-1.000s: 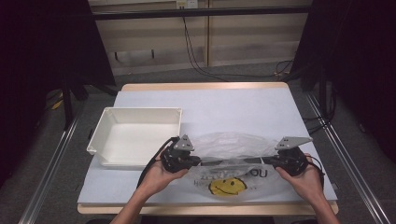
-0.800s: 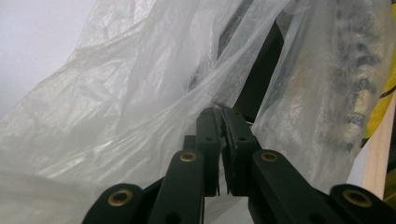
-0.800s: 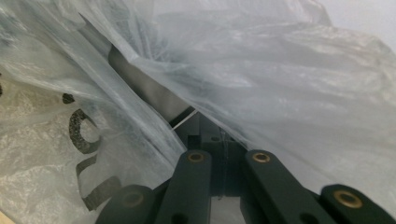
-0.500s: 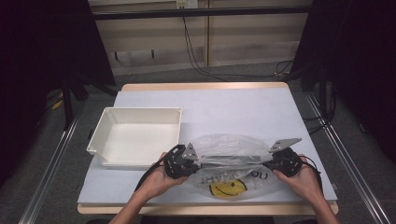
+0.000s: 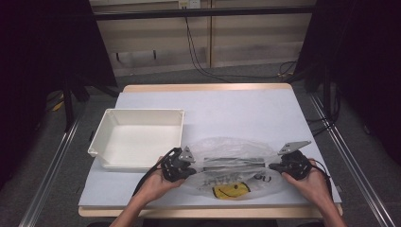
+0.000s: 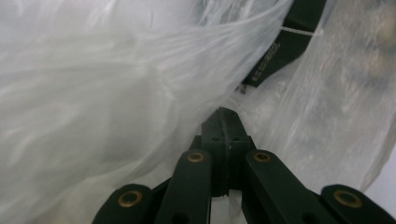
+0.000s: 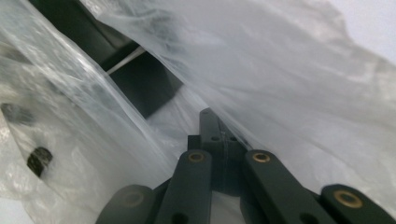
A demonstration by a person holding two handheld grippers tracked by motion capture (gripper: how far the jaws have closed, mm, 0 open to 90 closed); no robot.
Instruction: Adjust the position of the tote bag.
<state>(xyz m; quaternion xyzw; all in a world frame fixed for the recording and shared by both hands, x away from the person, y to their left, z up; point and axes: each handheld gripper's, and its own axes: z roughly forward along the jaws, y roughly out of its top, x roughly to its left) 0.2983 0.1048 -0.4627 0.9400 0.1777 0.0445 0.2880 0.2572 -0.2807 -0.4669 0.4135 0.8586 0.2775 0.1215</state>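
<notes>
In the left gripper view the two black jaws are pressed together, and a fold of the clear plastic bag (image 6: 116, 93) is pinched between their tips. The film bunches up from that point and spreads over the left part of that view. In the right gripper view the jaws are also clenched on the film of the bag, which runs away from the tips on both sides. Through the plastic a dark flat object (image 7: 140, 79) with a thin white line on it can be seen; what it is I cannot tell.

In the high view the left gripper (image 5: 182, 165) holds the left end of the plastic bag (image 5: 236, 156) and the right gripper (image 5: 283, 166) holds its right end, so the bag is stretched between them. Each gripper is in one hand, and both forearms come in from the near edge. The bag lies on the near part of the bench (image 5: 236, 109), on its white cover. It carries a yellow smiling face (image 5: 231, 190) and some dark letters near the person.

A white tray (image 5: 137, 137) stands on the bench just beside the left gripper, on its far left side. Black cables hang behind the bench.
</notes>
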